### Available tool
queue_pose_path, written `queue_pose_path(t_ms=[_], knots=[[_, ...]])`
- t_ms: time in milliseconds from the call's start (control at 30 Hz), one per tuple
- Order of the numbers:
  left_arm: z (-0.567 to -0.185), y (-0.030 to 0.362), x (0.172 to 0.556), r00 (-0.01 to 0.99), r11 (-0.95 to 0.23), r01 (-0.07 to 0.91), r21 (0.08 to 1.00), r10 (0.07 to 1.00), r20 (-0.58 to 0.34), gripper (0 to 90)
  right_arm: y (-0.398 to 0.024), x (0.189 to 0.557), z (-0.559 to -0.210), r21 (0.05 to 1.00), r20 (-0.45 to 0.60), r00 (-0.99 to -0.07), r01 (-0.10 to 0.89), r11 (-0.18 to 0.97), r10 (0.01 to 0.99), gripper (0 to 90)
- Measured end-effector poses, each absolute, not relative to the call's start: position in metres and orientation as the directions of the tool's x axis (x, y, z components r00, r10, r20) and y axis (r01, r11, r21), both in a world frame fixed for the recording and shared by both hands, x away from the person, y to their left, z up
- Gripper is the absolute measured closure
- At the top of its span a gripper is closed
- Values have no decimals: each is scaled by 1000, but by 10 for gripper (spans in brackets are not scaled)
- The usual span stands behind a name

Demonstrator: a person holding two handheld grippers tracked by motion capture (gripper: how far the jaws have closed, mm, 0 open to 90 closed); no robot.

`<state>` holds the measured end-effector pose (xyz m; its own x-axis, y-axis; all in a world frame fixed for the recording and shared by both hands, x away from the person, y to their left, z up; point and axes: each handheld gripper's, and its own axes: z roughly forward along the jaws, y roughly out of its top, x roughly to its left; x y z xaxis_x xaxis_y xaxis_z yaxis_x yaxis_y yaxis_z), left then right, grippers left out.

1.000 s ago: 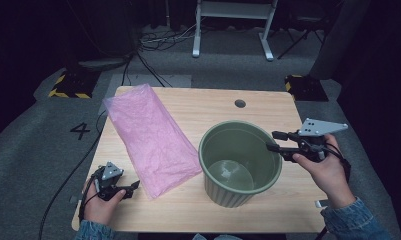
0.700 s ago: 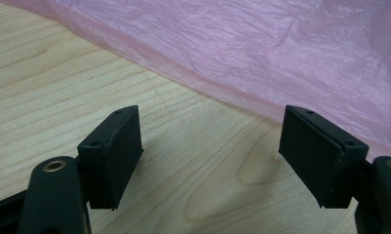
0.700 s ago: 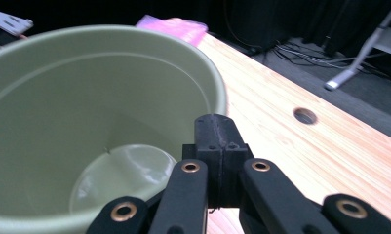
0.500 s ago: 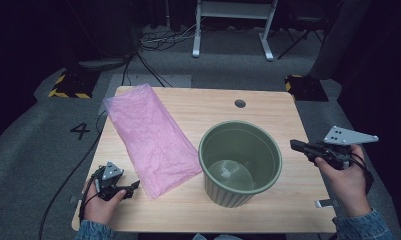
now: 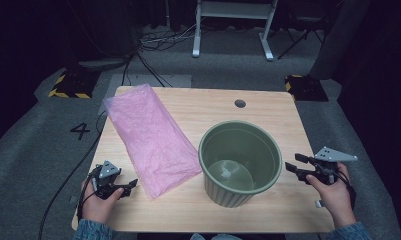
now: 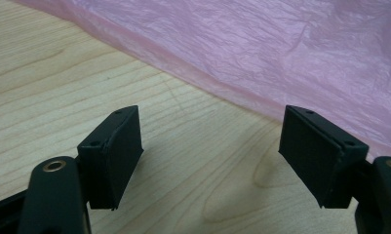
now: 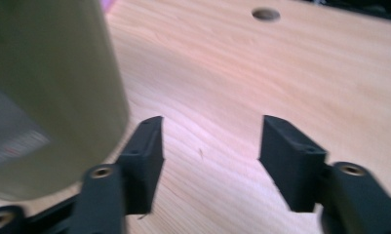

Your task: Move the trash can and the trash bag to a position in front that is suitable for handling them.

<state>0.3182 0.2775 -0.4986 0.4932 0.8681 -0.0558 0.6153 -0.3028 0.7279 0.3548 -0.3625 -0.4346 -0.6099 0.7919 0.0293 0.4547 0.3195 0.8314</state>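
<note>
**Two tongs wait beside a green bin and a pink bag**

From the high view, a green bin (image 5: 240,162) stands upright on the wooden worktop (image 5: 203,107), a bit to the right of the middle. It has nothing inside, so it looks ready for a liner. A pink bag (image 5: 150,137) lies flat and smooth to its left, its near corner close to the bin but not on it. The left tongs (image 5: 130,185) sit low at the near left corner, just beside the bag's near edge, likely so they can grab that edge next. The right tongs (image 5: 294,167) are just beside the bin's right wall, pointing at it. Their jaws have just been opening, with nothing between them. A round hole (image 5: 240,103) sits in the worktop farther back.

In the left gripper view, the left tongs (image 6: 210,146) stand wide apart with only bare wood between the jaws. The pink bag (image 6: 261,53) spreads across the top, its edge close ahead. The tongs touch nothing.

In the right gripper view, the right tongs (image 7: 210,156) are wide too, and hold nothing. The green bin's wall (image 7: 51,92) rises just left of the left jaw, very near it, though I cannot tell if they touch. The hole (image 7: 266,14) shows far ahead
</note>
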Motion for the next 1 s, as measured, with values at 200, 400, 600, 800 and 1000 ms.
queue_pose_path(t_ms=[200,400,600,800,1000], knots=[[-494,274,325,484,-301,622,723,873,-54,223,-372,357,-470,803,26,-576,499,326,817,337],[-488,276,345,444,-267,644,717,893,-67,220,-375,356,-494,772,30,-550,543,330,835,317],[-484,276,369,395,-245,664,707,917,-53,217,-371,355,-503,752,-2,-537,555,356,844,302],[-483,277,402,328,-179,683,708,941,-79,231,-369,355,-503,749,-4,-527,561,351,850,291],[-483,276,433,277,-178,704,688,960,-35,231,-369,355,-503,749,-3,-527,562,351,850,290]])
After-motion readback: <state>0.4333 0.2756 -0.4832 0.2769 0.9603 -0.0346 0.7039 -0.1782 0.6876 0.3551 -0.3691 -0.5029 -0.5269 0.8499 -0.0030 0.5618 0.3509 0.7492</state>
